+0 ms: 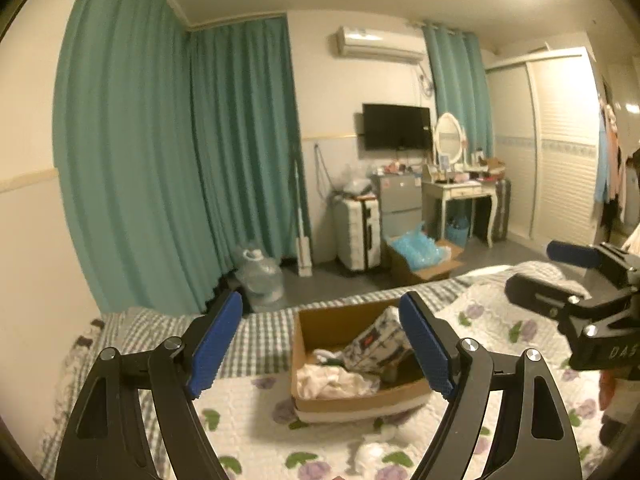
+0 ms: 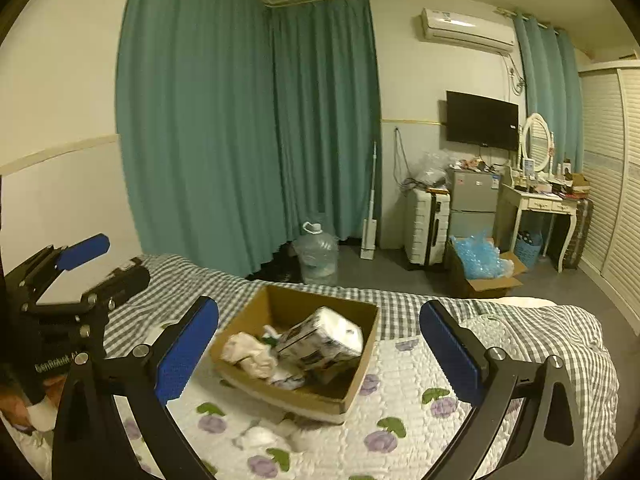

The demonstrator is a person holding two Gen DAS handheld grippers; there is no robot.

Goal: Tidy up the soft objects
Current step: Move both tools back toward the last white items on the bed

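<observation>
A cardboard box (image 2: 344, 392) is set on the quilt (image 2: 408, 436) of the bed (image 2: 560, 344). In the box, a tissue pack (image 2: 320, 340) is leaned at the right and crumpled cloths (image 2: 250, 354) are bunched at the left. Just before the box, small wads (image 2: 260, 436) are scattered on the quilt. Behind the box, on the floor beyond the bed, a water jug (image 2: 318, 254) is stood, with a suitcase (image 2: 426, 226) further right.

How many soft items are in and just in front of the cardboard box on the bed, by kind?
Cardboard box on the bed, visible items only; more may be hidden underneath.
Wrapped tissue pack: 1
Cream cloth bundle: 1
White cloth with green: 1
White wads in front of the box: 2
Total: 5
</observation>
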